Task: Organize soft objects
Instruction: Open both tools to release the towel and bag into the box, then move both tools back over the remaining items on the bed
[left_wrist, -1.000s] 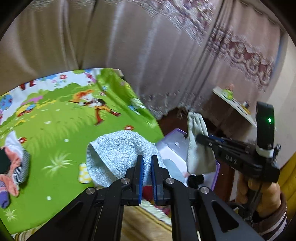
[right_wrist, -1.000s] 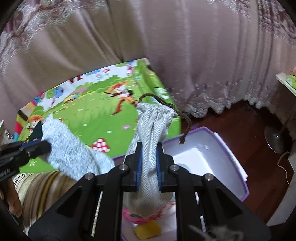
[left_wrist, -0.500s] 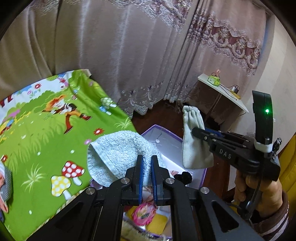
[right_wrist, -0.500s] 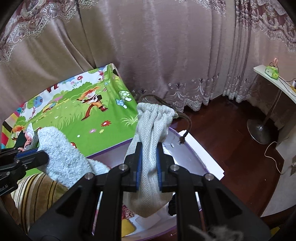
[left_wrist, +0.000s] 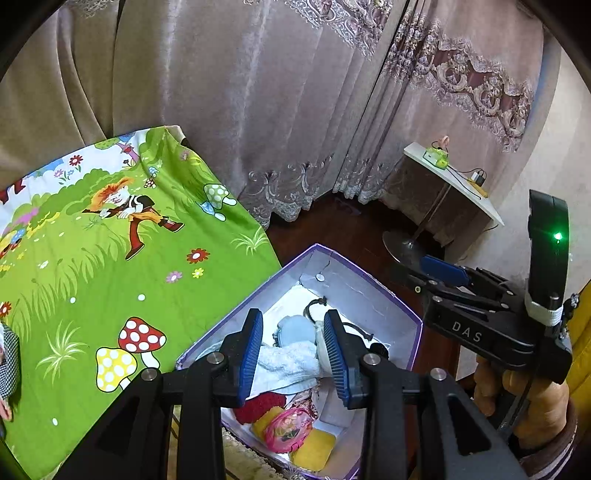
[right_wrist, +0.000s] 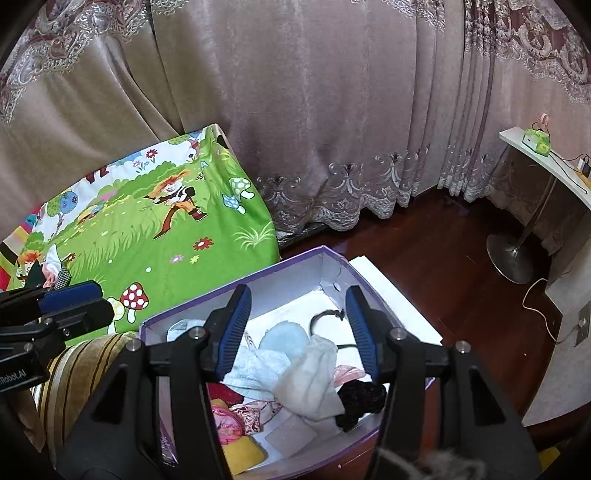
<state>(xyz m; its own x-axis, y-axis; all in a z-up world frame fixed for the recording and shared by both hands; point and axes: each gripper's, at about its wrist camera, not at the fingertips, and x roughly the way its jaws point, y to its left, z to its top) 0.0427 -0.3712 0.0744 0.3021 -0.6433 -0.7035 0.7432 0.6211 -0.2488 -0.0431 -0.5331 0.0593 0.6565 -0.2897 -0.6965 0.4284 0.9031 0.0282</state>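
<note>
A purple-edged white box (left_wrist: 373, 291) (right_wrist: 284, 273) stands on the floor beside the bed. In it lie a pale blue towel (left_wrist: 288, 360) (right_wrist: 258, 362), a grey herringbone drawstring pouch (right_wrist: 314, 380) and several other soft items: pink, yellow, red and black ones. My left gripper (left_wrist: 293, 354) is open and empty above the towel. My right gripper (right_wrist: 299, 328) is open and empty above the pouch; it also shows at the right of the left wrist view (left_wrist: 439, 271).
A bed with a green cartoon sheet (left_wrist: 110, 266) (right_wrist: 147, 236) lies left of the box, with clothes at its far left edge (right_wrist: 55, 271). Curtains hang behind. A side table (right_wrist: 543, 162) and a lamp base (right_wrist: 509, 258) stand right on the wooden floor. A striped cushion (right_wrist: 77, 373) lies near.
Both grippers moved right over the box and opened. The towel dropped from the left gripper and the pouch from the right; both now lie in the box.
</note>
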